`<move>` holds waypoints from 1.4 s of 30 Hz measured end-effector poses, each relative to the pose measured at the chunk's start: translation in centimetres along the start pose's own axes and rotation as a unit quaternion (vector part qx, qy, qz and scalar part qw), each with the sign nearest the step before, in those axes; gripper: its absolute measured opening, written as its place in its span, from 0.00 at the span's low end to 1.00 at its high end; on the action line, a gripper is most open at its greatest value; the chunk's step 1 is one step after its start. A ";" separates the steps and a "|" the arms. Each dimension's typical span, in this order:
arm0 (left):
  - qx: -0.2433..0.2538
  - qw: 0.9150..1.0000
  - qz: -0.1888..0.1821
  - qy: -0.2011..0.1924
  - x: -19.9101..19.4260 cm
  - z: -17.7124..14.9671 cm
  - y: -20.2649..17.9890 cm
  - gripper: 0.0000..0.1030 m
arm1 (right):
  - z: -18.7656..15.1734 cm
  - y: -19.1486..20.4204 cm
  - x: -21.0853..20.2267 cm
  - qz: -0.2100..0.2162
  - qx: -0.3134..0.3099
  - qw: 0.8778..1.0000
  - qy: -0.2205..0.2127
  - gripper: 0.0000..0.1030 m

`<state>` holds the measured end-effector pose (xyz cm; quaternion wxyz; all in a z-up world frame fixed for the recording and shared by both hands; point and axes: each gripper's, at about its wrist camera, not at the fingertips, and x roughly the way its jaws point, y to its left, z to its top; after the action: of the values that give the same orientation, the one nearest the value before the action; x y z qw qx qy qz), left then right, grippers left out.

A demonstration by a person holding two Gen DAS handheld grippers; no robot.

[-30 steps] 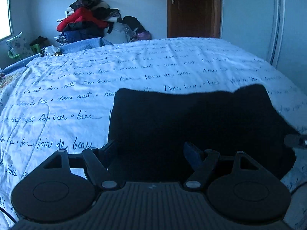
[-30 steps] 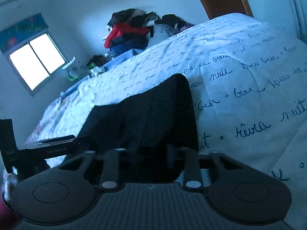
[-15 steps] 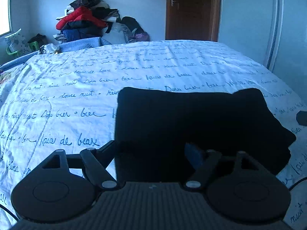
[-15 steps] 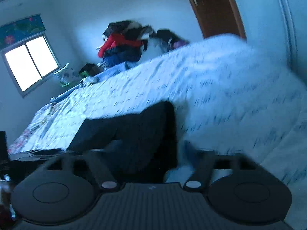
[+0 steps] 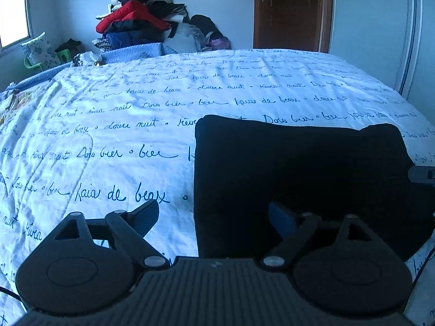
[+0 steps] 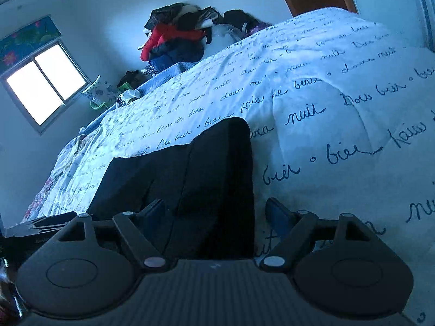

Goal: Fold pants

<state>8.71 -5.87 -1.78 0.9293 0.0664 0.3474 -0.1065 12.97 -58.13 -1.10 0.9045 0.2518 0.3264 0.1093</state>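
The left gripper (image 5: 213,217) has its jaws spread wide and grasps nothing; one finger (image 5: 145,216) is over the white cover, the other is over the black cloth. The right gripper (image 6: 214,214) is also spread wide and holds nothing, with its left finger over the cloth and its right finger (image 6: 278,216) over the cover.

Between and in front of both grippers lie the pants (image 5: 299,168), folded to a compact, almost rectangular packet. They are plain black, so dark that no seams or pockets can be seen. The left edge is straight, and the far right corner rises in a small bump. In the right wrist view a fold line runs along the packet.

The pants rest on the bedspread (image 5: 136,125), near its front edge. The bedspread is white with blue handwriting in rows; "bier", "nuit" and "de" can be read, the rest is not sure.

Behind the bed stands a pile of clothes (image 5: 138,24), with a red piece on top, and a brown door (image 5: 291,11).
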 end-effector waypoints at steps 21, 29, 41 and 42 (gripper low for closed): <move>-0.044 0.996 -0.069 0.032 1.7 -0.1 0.9 0.91 | 0.4 -0.8 2.1 0.132 0.034 0.989 0.049 0.80; -0.068 0.979 -0.179 0.064 3.8 0.4 2.2 0.98 | 2.3 -1.4 3.9 0.196 0.048 0.974 0.103 0.83; -0.070 0.985 -0.154 0.027 3.4 0.5 1.5 0.48 | 2.3 1.2 5.6 0.139 -0.013 0.984 0.108 0.38; -0.074 0.985 -0.153 0.025 3.3 0.5 1.8 0.41 | 2.1 0.9 5.3 0.135 -0.004 0.985 0.104 0.35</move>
<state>11.90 -4.71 -3.45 0.8954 -0.0534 0.3836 -0.2196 18.36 -56.26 -2.13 0.8438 0.2767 0.3812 0.2571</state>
